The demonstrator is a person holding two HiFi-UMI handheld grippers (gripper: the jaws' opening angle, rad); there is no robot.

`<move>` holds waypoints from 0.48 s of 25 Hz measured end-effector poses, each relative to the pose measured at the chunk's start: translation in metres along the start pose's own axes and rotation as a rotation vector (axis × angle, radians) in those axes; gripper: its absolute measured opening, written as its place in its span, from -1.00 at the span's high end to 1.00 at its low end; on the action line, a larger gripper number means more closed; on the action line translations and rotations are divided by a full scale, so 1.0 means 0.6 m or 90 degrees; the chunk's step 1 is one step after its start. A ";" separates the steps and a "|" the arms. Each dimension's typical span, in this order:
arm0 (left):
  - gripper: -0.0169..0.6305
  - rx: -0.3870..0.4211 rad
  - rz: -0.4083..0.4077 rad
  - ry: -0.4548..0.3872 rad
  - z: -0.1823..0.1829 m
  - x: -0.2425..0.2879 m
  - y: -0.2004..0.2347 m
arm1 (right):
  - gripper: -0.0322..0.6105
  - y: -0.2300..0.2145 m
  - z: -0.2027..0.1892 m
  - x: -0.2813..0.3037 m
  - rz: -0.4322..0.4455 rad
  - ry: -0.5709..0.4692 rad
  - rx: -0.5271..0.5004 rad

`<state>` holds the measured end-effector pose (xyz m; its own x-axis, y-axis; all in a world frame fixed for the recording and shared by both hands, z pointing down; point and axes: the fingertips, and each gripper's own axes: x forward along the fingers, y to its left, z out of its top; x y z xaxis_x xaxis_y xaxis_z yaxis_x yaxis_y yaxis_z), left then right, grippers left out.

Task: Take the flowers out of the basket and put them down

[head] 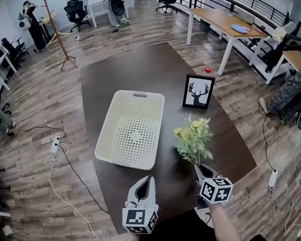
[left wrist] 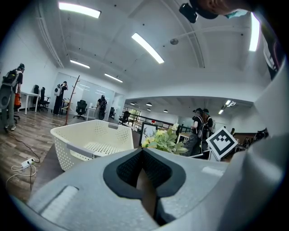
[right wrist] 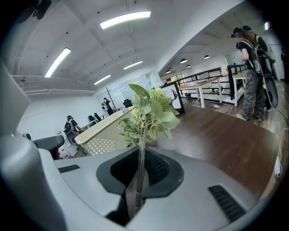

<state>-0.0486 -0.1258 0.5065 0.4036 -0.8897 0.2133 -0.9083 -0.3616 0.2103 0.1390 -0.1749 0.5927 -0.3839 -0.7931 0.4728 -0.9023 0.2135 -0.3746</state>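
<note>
1. Just right of the empty cream perforated plastic basket (head: pixel 104 132), one small bunch of yellow-green artificial flowers (head: pixel 194 138) stands upright over the dark wooden table (head: pixel 134 73).
2. The right gripper (head: pixel 200 168) pinches its thin stems; the left gripper (head: pixel 145 180) is closed on nothing.
3. It looks light, leaves soft; the stems are the sensible hold.
4. One bunch, one basket, one black-framed deer picture (head: pixel 198 91).

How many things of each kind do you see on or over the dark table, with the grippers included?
Basket: 1
Picture frame: 1
Bunch of flowers: 1
Small red thing: 1
Grippers: 2 (left gripper, right gripper)
Total: 6
</note>
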 end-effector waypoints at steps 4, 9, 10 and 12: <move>0.92 0.000 0.014 0.003 -0.003 0.000 0.005 | 0.78 -0.010 -0.005 0.016 0.004 0.006 0.002; 0.92 -0.001 0.022 0.002 -0.003 0.000 0.006 | 0.78 -0.018 -0.011 0.032 0.009 0.014 0.010; 0.92 -0.002 0.023 0.001 -0.002 0.001 0.005 | 0.78 -0.019 -0.013 0.035 0.011 0.017 0.011; 0.92 -0.005 0.025 0.001 -0.003 0.006 0.003 | 0.78 -0.023 -0.016 0.042 0.012 0.022 0.012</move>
<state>-0.0483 -0.1293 0.5095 0.3673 -0.9029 0.2231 -0.9228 -0.3237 0.2091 0.1399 -0.1921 0.6174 -0.4083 -0.7683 0.4930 -0.8910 0.2180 -0.3982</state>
